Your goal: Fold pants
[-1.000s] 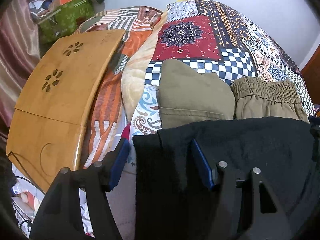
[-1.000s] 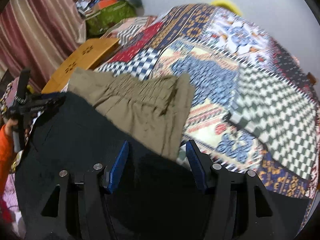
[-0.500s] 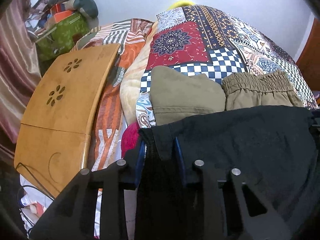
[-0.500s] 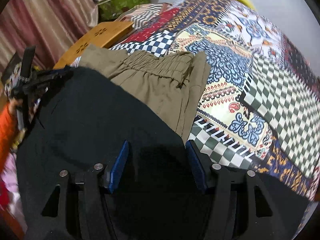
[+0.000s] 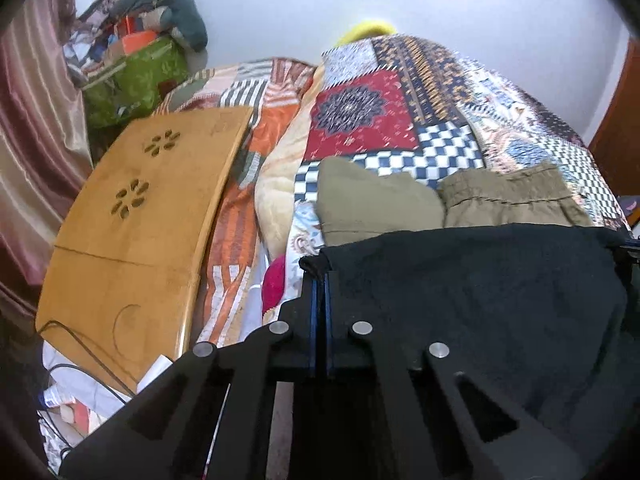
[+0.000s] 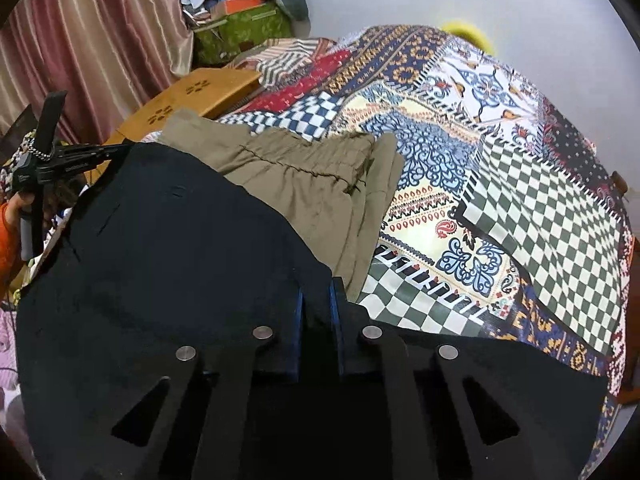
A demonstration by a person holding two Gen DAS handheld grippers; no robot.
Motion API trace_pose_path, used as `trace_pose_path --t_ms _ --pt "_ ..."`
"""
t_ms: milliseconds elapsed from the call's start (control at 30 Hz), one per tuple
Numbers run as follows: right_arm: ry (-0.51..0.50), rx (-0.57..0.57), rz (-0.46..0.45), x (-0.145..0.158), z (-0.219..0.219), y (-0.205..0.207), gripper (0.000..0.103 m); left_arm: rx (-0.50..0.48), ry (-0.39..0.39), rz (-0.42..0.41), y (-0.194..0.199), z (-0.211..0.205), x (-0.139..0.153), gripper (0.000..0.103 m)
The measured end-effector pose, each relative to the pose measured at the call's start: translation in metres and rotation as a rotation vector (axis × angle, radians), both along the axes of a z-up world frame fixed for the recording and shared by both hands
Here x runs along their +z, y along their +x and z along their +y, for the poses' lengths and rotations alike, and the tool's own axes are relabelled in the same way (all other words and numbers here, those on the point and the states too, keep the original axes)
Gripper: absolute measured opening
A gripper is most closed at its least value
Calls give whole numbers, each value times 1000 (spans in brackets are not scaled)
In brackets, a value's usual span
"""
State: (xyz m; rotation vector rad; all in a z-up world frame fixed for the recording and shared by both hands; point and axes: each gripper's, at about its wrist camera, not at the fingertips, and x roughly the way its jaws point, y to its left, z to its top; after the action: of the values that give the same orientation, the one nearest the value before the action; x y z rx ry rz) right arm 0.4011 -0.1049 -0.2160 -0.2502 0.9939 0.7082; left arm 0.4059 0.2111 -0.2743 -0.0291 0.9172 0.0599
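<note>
Left gripper (image 5: 320, 280): jaws clamped on one top corner of the black pants (image 5: 480, 292). Right gripper (image 6: 318, 300): pinching the opposite corner of the same edge. Black pants stretch between both, over the patchwork quilt (image 6: 520, 200). Olive pants (image 6: 312, 184) lie folded just behind, partly covered. Wooden lap desk (image 5: 132, 216) sits left.

Beyond the olive pants (image 6: 308, 184), the patchwork bed (image 6: 520, 184) lies open. A wooden lap tray (image 5: 136, 216) blocks the bed's left side.
</note>
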Motion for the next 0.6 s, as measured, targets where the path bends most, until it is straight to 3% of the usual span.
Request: trace_pose_path --t_ms 433,600 --pt "73 -7 -52 45 -17 -47 8 -51 -1 -107 -61 -27 71 2" --pt "87 -3 -71 62 -24 -78 8 -50 -4 -123 -93 -33 86 2"
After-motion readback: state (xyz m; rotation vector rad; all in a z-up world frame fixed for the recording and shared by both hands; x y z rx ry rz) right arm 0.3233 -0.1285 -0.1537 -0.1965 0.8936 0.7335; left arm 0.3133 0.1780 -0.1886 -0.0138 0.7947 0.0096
